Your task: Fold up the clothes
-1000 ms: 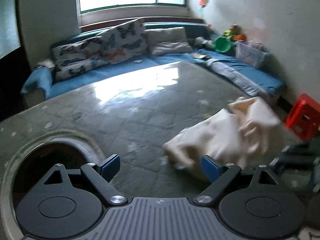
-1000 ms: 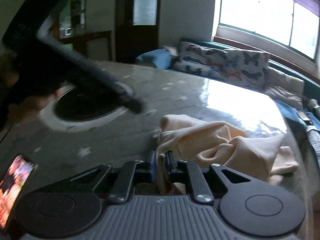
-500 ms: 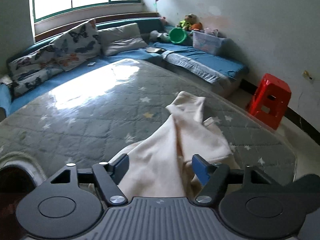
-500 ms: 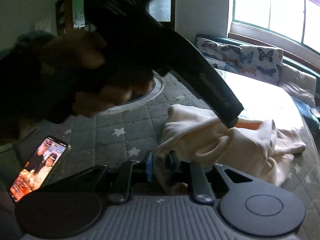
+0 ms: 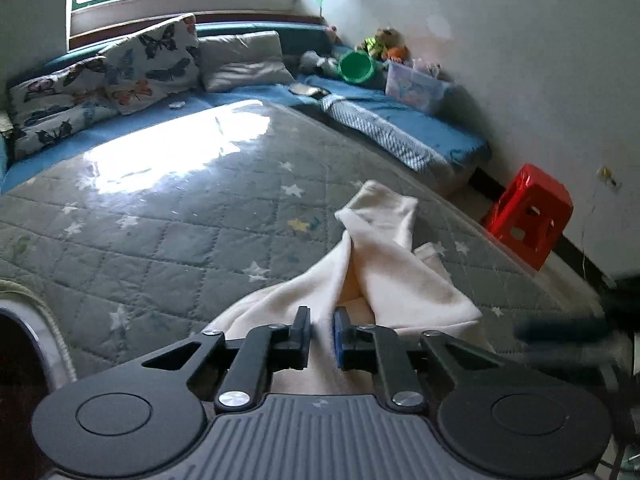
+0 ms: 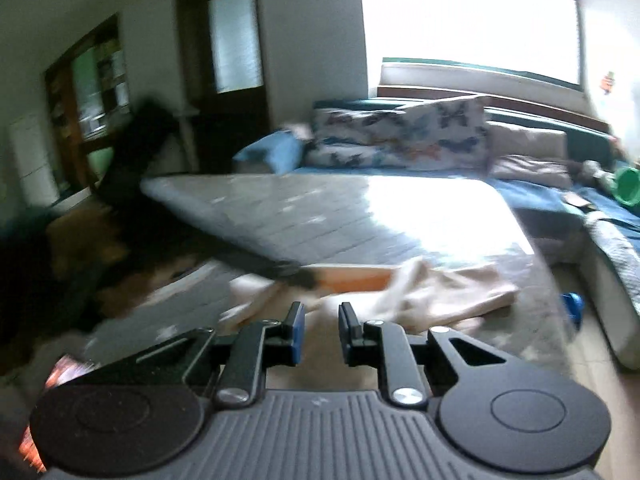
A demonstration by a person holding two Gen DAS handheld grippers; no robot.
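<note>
A cream garment [image 5: 384,272] lies crumpled on the grey quilted mattress [image 5: 168,216]. My left gripper [image 5: 321,330] has closed on a fold of the garment at its near edge, cloth filling the narrow gap between the fingers. In the right wrist view the garment [image 6: 440,292] is blurred, stretched across the mattress [image 6: 320,220]. My right gripper [image 6: 320,330] has its fingers a small way apart with cloth between them. The left tool shows as a dark blurred bar [image 6: 256,260] above the cloth.
A red stool [image 5: 528,212] stands on the floor past the mattress's right edge. Blue cushions, butterfly pillows [image 5: 120,76] and a green bucket [image 5: 356,66] line the far bench. A round opening [image 5: 24,344] lies at the left. A phone [image 6: 52,372] lies near left.
My left gripper closed from wide open onto the garment's near fold. My right gripper's fingers parted slightly and its view swung fast, now blurred, with the cloth stretched out ahead.
</note>
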